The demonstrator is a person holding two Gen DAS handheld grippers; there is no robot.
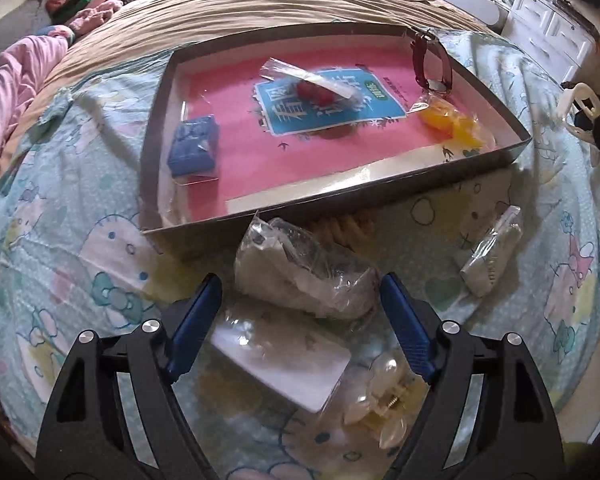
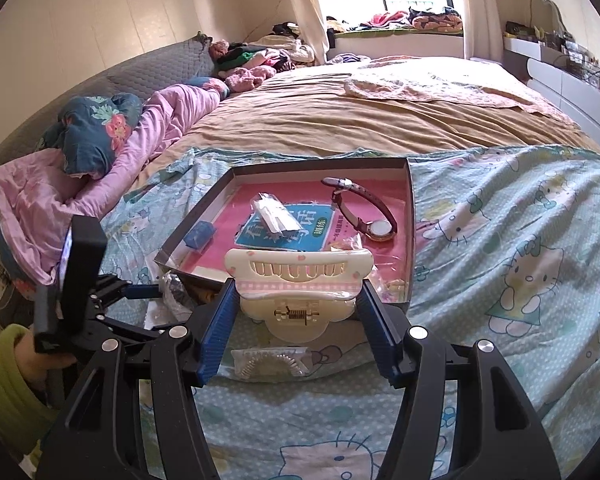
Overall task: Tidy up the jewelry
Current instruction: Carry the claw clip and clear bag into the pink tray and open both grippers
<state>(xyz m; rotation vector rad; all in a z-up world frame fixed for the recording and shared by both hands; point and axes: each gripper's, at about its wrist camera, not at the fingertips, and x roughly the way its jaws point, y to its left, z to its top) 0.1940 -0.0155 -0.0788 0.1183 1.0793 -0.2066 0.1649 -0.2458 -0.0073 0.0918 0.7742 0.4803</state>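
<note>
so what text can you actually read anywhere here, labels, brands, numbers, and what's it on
"看" and "话": large white characters on the blue panel of the pink printed sheet lining the shallow box; the characters between them are hidden by a clear bag.
Green tag on that panel: white characters, too small to read.
Small white packet on the bedsheet: dark print along its side, too blurred to read.
Watch dial: no readable marks.

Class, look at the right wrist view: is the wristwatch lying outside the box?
No, the wristwatch lies inside the box, near its right wall.
</note>
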